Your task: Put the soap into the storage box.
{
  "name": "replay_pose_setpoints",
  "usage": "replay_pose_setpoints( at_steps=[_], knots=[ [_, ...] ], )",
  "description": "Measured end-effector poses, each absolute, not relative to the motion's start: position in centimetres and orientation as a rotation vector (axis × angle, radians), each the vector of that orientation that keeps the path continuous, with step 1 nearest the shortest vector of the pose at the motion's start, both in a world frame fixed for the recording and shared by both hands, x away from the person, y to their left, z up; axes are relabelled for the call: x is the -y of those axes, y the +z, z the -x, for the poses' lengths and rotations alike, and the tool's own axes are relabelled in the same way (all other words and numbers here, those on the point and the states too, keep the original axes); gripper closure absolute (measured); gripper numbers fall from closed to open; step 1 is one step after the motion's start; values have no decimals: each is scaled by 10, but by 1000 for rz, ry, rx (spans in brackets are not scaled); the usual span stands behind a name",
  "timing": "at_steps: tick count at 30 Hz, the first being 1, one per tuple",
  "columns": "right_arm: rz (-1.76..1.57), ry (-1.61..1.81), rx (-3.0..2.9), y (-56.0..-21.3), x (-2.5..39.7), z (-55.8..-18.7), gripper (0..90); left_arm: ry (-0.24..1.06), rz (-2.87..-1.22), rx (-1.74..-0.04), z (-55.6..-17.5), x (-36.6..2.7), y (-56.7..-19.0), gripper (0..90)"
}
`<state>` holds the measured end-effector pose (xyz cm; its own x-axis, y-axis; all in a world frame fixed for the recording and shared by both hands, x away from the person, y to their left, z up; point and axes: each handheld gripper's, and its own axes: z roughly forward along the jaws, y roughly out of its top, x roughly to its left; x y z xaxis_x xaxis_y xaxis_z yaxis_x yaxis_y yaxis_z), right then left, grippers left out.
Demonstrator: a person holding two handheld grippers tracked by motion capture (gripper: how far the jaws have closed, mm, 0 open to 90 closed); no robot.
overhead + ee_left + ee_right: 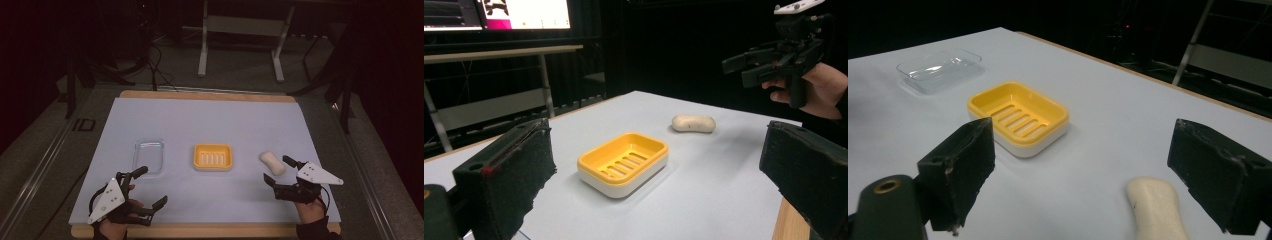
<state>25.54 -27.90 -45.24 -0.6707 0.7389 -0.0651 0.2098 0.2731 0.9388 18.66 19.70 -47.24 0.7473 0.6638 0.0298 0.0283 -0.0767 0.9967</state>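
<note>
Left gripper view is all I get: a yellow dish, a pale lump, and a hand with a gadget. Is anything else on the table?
Observer: Yes. A clear plastic tray lies to the left of the yellow dish, apart from it.
Operator: Is that far gadget holding the pale lump?
Observer: No. The right gripper is open. In its own view the bar of soap lies on the table between the jaws, nearer the right one.
Operator: Where is the gripper that my camera rides on?
Observer: The left gripper is open with nothing in it, near the table's front edge, just in front of the clear plastic tray.
</note>
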Motion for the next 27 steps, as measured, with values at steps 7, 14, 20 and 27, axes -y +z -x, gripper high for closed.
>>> replay_pose_setpoints(
  at_steps=[7, 14, 20, 27],
  knots=[
    [-833, 1405, -2069, -452, 277, -256, 116, 582, -1583, -569, -185, -197, -472, 12],
    [-811, 1417, -2099, -453, 274, -259, 117, 581, -1594, -566, -185, -197, -472, 12],
    [-805, 1461, -2163, -449, 275, -263, 128, 577, -1600, -568, -185, -197, -472, 12],
    [-721, 1327, -2299, -442, 266, -268, 104, 571, -1621, -559, -185, -195, -473, 12]
  ],
)
